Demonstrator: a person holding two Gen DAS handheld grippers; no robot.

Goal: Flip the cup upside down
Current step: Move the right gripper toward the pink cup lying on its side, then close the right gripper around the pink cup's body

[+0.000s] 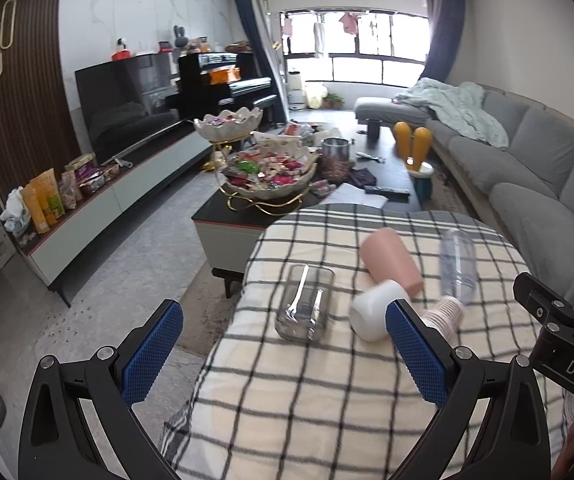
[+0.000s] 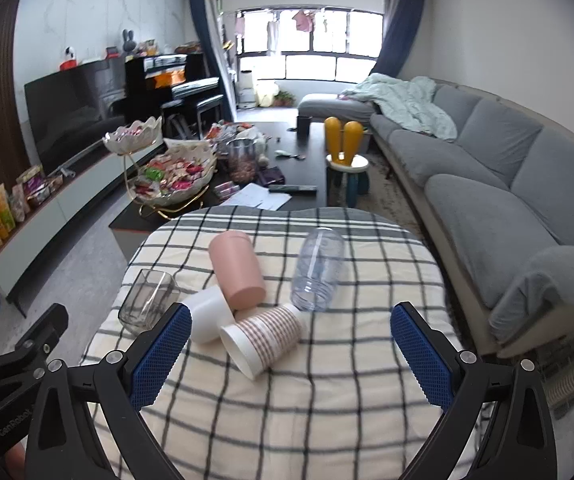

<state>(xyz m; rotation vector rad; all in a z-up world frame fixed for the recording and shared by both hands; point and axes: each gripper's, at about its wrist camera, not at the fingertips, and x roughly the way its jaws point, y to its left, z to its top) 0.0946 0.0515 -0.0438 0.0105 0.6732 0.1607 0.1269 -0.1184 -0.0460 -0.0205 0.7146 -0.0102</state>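
Note:
Several cups lie on their sides on a checked cloth (image 2: 327, 400): a pink cup (image 2: 237, 268), a white cup (image 2: 207, 316), a striped paper cup (image 2: 263, 336), a clear plastic cup (image 2: 319, 276) and a square glass (image 2: 147, 304). In the left wrist view the glass (image 1: 305, 304), white cup (image 1: 371, 312) and pink cup (image 1: 391, 260) lie just ahead. My left gripper (image 1: 283, 356) is open and empty, near the glass. My right gripper (image 2: 291, 356) is open and empty, with the paper cup between its blue pads.
A dark coffee table (image 2: 299, 168) with snack bowls, a jar and a remote stands beyond the cloth. A grey sofa (image 2: 507, 184) runs along the right. A TV cabinet (image 1: 99, 208) lines the left wall. A small stool (image 2: 347, 168) stands by the table.

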